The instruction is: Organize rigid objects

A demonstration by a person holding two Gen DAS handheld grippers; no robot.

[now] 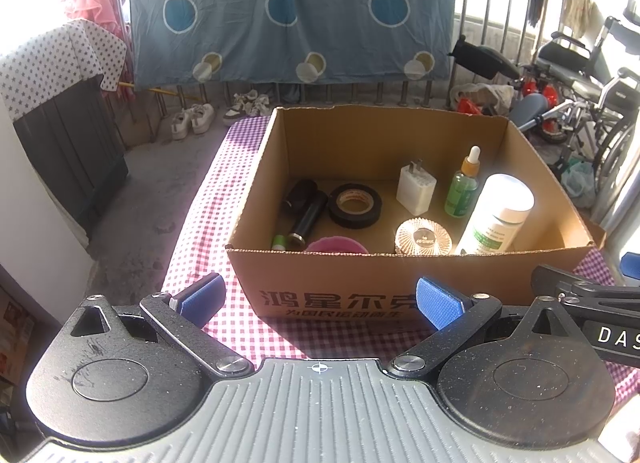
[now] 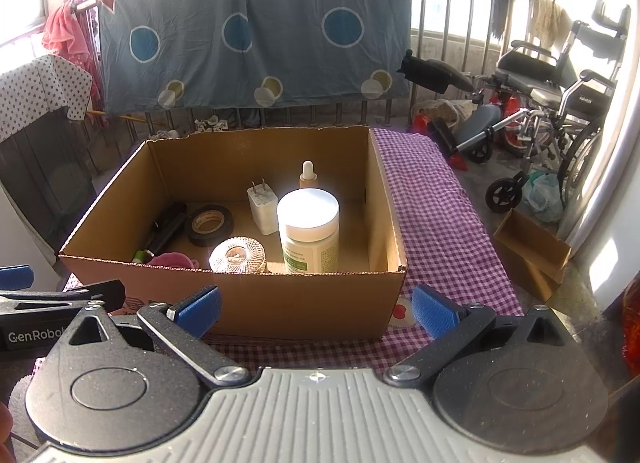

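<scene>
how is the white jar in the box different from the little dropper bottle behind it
The white jar is wide and opaque with a flat white lid; the dropper bottle is slim, clear green, with an amber neck and a white rubber bulb. The jar stands nearer the front wall of the cardboard box; the dropper bottle stands further back. Both are upright with green labels.

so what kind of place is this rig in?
Probably a home's enclosed balcony used for drying and storage: a bedsheet hangs over the metal railing, a folded wheelchair stands nearby, and shoes lie on bare concrete.
</scene>
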